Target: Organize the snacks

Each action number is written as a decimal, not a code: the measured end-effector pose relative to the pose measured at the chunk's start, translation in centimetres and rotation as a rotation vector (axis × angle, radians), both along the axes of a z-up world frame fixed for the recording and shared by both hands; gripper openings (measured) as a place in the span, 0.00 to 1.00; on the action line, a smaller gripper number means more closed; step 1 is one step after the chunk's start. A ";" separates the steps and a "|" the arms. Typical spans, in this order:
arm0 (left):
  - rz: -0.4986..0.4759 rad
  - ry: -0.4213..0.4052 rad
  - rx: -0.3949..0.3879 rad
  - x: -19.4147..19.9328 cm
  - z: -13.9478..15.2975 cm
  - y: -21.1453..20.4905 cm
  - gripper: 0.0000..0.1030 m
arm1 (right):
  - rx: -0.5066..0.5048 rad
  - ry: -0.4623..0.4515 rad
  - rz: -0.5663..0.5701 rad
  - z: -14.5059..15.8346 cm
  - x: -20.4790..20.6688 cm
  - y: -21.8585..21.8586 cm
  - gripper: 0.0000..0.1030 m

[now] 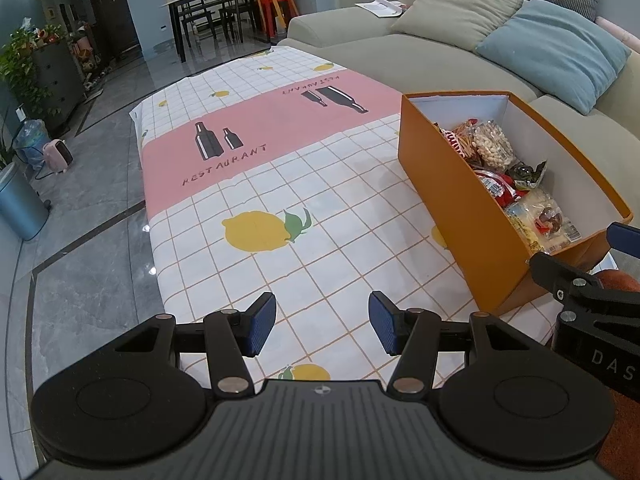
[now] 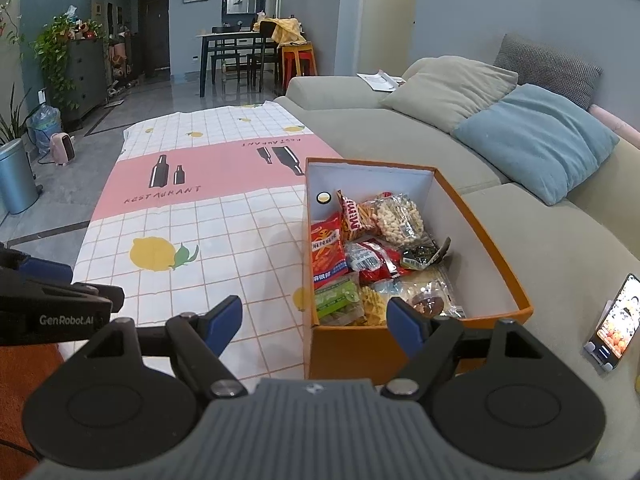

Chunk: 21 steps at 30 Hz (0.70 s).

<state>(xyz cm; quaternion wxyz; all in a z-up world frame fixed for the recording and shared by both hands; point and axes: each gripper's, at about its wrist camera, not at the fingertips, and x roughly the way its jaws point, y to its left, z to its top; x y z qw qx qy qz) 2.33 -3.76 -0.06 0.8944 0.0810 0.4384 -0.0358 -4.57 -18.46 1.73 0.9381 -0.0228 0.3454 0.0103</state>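
Observation:
An orange cardboard box [image 2: 486,216] stands on the right side of a table covered with a checked lemon-print cloth [image 2: 224,248]. Inside lie several snack packets: a red chip bag [image 2: 328,256], a clear bag of pale puffs [image 2: 400,218], a green pack [image 2: 338,300]. The same box [image 1: 448,184] shows in the left wrist view. My left gripper [image 1: 322,322] hovers open over bare cloth near the table's front edge, nothing between its blue pads. My right gripper [image 2: 314,322] is open too, just in front of the box's near wall, holding nothing.
A beige sofa [image 2: 400,136] with a blue cushion [image 2: 536,140] runs along the right of the table. A phone on a stand [image 2: 614,320] sits on the sofa seat. A blue bin [image 2: 14,176], dining table and chairs [image 2: 240,52] stand on the grey floor beyond.

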 end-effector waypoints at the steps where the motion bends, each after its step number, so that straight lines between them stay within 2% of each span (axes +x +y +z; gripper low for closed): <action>1: 0.001 0.001 0.000 0.0 0.0 0.0 0.61 | 0.000 0.000 -0.001 0.0 0.0 0.0 0.75; 21: -0.008 0.008 -0.001 -0.3 -0.2 -0.3 0.62 | 0.004 0.030 -0.010 -0.5 0.6 -0.3 0.75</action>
